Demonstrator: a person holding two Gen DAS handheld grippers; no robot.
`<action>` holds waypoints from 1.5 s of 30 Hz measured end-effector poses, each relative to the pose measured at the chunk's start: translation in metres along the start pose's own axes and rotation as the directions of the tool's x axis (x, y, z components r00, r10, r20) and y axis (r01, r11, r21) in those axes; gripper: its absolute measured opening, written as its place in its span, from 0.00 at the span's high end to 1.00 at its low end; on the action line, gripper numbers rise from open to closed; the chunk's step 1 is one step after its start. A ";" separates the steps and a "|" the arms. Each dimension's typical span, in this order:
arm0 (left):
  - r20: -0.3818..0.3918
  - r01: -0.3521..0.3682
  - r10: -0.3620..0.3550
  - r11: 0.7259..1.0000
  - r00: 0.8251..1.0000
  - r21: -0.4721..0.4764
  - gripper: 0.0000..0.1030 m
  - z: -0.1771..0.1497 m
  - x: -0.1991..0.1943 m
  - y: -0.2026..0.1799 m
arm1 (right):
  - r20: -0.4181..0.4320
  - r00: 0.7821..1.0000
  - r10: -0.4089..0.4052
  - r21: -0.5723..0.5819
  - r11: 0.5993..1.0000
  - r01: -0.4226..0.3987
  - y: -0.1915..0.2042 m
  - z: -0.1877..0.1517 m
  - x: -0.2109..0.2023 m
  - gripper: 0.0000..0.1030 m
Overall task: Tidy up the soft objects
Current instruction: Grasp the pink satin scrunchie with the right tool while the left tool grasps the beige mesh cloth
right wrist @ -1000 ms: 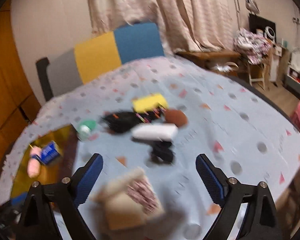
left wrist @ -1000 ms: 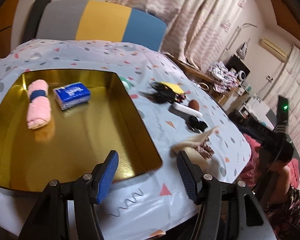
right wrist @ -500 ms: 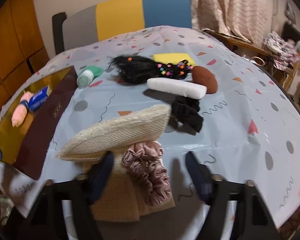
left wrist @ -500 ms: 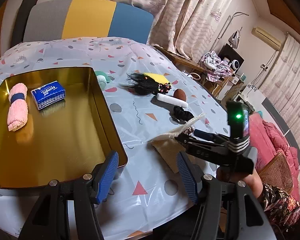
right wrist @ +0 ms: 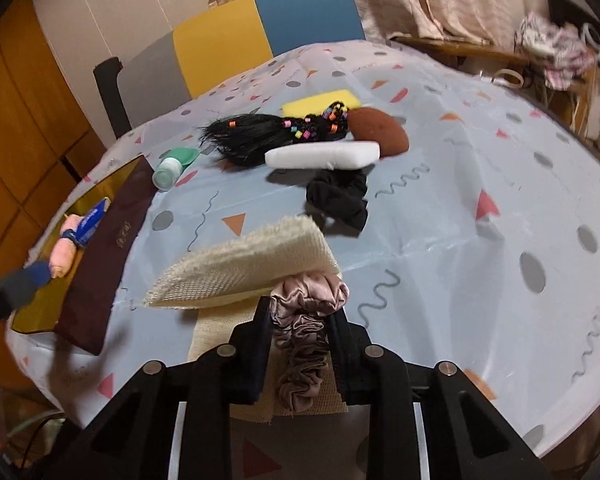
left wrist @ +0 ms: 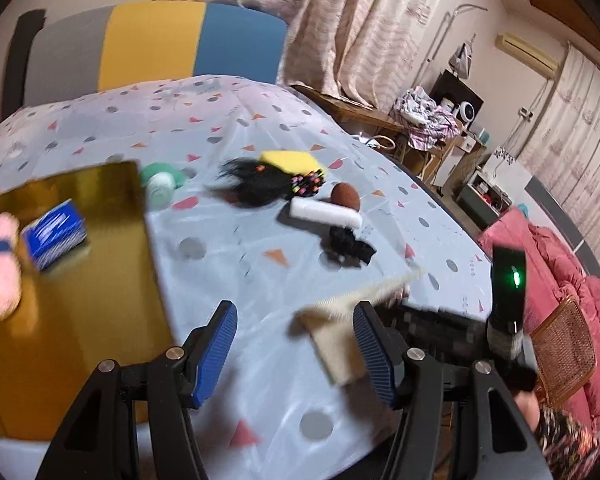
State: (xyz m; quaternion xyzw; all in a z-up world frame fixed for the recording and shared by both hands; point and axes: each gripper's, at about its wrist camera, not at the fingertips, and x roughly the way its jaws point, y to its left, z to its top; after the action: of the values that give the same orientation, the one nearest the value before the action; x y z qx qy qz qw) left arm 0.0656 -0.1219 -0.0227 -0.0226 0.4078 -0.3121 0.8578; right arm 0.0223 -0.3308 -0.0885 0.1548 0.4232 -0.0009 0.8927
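Note:
My right gripper (right wrist: 300, 350) is shut on a dusty-pink satin scrunchie (right wrist: 306, 320) lying on a folded beige mesh cloth (right wrist: 244, 270) near the table's front edge. My left gripper (left wrist: 294, 350) is open and empty above the tablecloth, with the cloth (left wrist: 340, 344) between and behind its fingers. A gold tray (left wrist: 72, 292) at the left holds a pink rolled towel (left wrist: 0, 264) and a blue tissue pack (left wrist: 56, 234). The right gripper's body (left wrist: 500, 320) shows at the right of the left wrist view.
On the cloth lie a black scrunchie (right wrist: 340, 196), a white foam block (right wrist: 324, 156), a brown sponge (right wrist: 380, 132), a black beaded wig (right wrist: 268, 132), a yellow sponge (right wrist: 320, 102) and a green bottle (right wrist: 172, 166). A chair (right wrist: 240, 40) stands behind.
My right gripper has closed from open onto the pink scrunchie. My left gripper has swung right, away from the tray, and stays open.

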 end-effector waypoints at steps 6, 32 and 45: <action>-0.128 -0.057 0.067 0.995 0.990 0.079 0.39 0.029 0.065 -0.024 | -0.020 1.000 0.013 -0.007 1.000 -0.013 0.001 -0.006 0.006 0.74; -0.293 0.123 0.032 0.860 0.956 0.496 0.27 -0.032 0.122 -0.089 | -0.003 1.000 -0.030 0.225 0.974 0.030 -0.083 -0.020 -0.032 0.75; -0.389 0.267 -0.055 0.814 0.919 0.517 0.10 -0.034 0.136 -0.099 | 0.006 1.000 -0.001 0.282 0.959 0.000 -0.091 -0.022 -0.032 0.74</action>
State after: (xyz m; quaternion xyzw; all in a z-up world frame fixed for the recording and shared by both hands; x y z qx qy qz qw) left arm 0.0538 -0.2695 -0.1092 0.2517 0.4434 -0.4891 0.7077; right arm -0.0273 -0.4157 -0.1025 0.2805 0.4163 -0.0619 0.8627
